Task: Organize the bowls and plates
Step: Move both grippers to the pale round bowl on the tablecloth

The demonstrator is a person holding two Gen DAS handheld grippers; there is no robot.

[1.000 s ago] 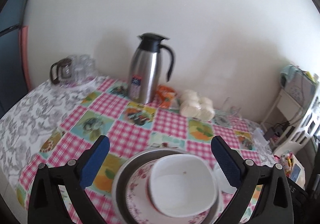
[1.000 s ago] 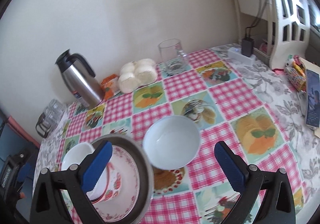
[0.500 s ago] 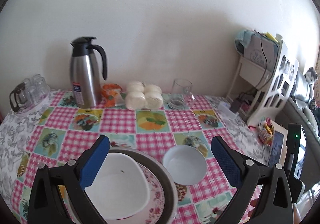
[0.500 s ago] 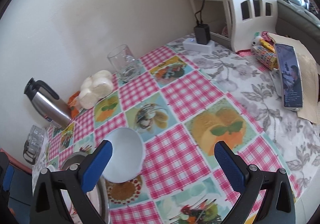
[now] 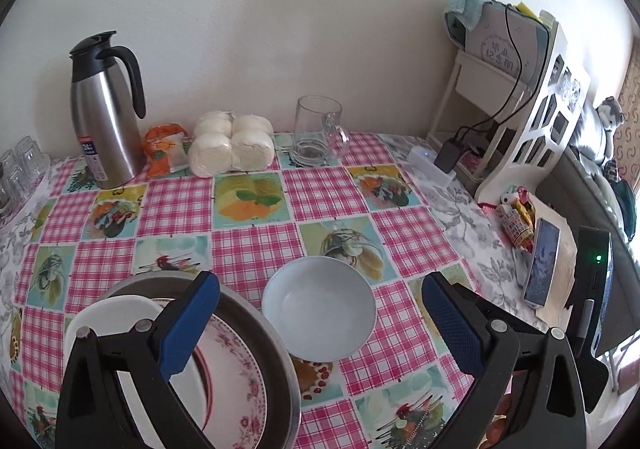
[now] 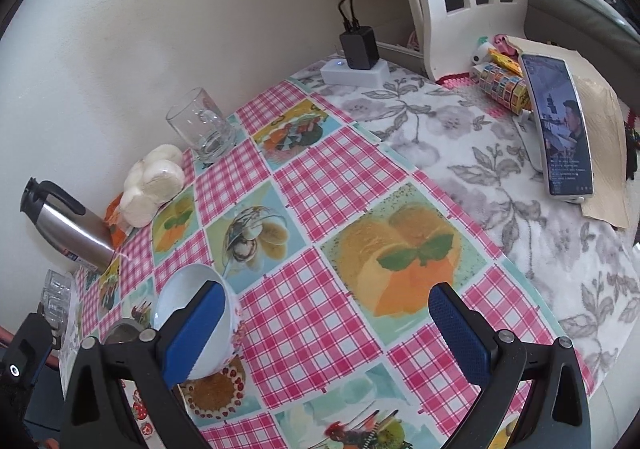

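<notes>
The round, pale blue-white glazed bowl (image 5: 319, 308) stands alone on the glossy pink-checked fruit-print tablecloth (image 5: 328, 189), just right of the stack: a wide grey metal dish (image 5: 276, 361) holding a pink-flowered ceramic plate (image 5: 236, 381) and, on that, a squarish white bowl (image 5: 104, 313). The left gripper (image 5: 320, 323) is spread wide with nothing between its blue ribbed pads (image 5: 450, 323), and the pale bowl lies in the gap ahead of them. The right gripper (image 6: 326, 331) is likewise spread and empty, its left pad overlapping the pale bowl (image 6: 192, 301) in view; contact cannot be judged.

The likely trouble is slip. The bowl's glaze looks smooth and its wall curves outward, so a pinch on the rim may let it tilt or squirt free. The oilcloth looks slick too, so a nudge may slide the bowl into the metal dish's rim. Lowering it onto the squarish bowl may leave it rocking, since round and square shapes nest poorly. The clear glass mug (image 5: 316, 137) stands well beyond the pale bowl, out of reach.
</notes>
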